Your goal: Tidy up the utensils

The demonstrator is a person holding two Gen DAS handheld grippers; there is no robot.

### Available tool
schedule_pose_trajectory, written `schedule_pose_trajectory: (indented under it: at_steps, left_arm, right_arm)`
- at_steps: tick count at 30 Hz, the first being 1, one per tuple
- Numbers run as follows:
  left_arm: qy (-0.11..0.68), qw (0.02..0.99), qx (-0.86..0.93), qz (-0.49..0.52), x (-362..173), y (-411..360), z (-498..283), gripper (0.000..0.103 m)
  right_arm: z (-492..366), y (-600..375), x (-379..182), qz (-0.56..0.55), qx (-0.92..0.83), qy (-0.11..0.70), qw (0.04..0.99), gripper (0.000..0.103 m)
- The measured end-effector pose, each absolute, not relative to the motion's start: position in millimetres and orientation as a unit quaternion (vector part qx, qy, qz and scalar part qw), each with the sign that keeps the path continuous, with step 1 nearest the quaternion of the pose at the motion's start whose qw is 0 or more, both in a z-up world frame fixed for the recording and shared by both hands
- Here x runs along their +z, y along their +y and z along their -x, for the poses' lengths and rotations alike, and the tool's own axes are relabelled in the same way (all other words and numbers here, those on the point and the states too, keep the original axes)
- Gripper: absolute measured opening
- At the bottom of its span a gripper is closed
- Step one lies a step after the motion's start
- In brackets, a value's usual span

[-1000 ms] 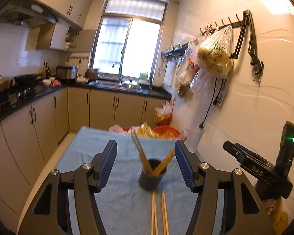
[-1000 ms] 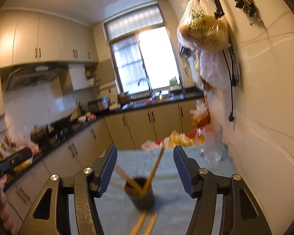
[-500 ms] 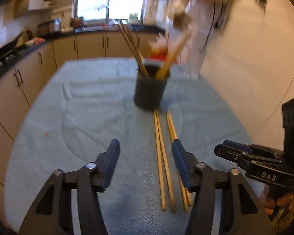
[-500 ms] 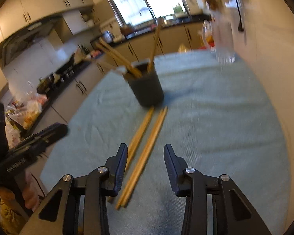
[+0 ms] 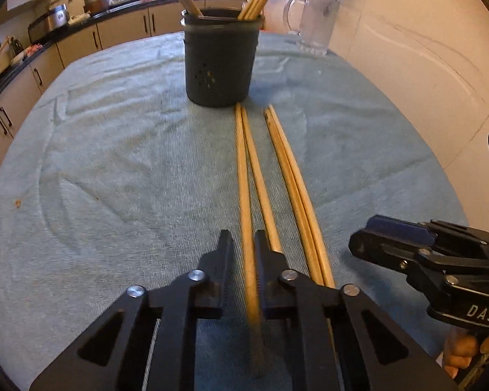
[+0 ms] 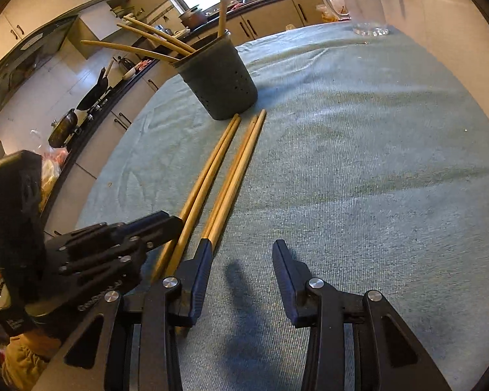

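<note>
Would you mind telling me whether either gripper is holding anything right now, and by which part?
The left gripper has just closed on one chopstick near its end farthest from the holder. The right gripper is open, nothing between its fingers.

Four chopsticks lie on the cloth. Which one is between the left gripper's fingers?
The leftmost chopstick in the left wrist view: the left gripper has just closed around it; the other three lie outside.
</note>
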State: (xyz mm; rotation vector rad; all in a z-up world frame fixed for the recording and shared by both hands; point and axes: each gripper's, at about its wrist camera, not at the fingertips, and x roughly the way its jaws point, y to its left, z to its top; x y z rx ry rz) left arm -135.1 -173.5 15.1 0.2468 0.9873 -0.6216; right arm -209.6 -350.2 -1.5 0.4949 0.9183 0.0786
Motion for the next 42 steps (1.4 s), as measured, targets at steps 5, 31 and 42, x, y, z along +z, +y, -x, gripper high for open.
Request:
schedule_pose_trajectory:
  at_steps: [5, 31, 42]
  left_arm:
    - [0.47, 0.829, -0.285, -0.108, 14.6, -174.2, 128.8, 0.007]
    - [0.519, 0.822, -0.233, -0.002, 15.3, -120.8, 126.5, 0.007]
    - [0.535, 0.813, -0.231, 0.015, 18.4, -105.0, 140.2, 0.007]
  right_arm:
    - [207.1, -346.1, -0.3, -0.226, 0.037, 0.439, 0.869, 0.042]
    - [172.0, -294.2, 3.8, -0.033, -0.048, 0.474, 0.879, 0.02]
    - [190.7, -312.9, 6.3, -0.065, -0.075, 0.488, 0.867, 0.008]
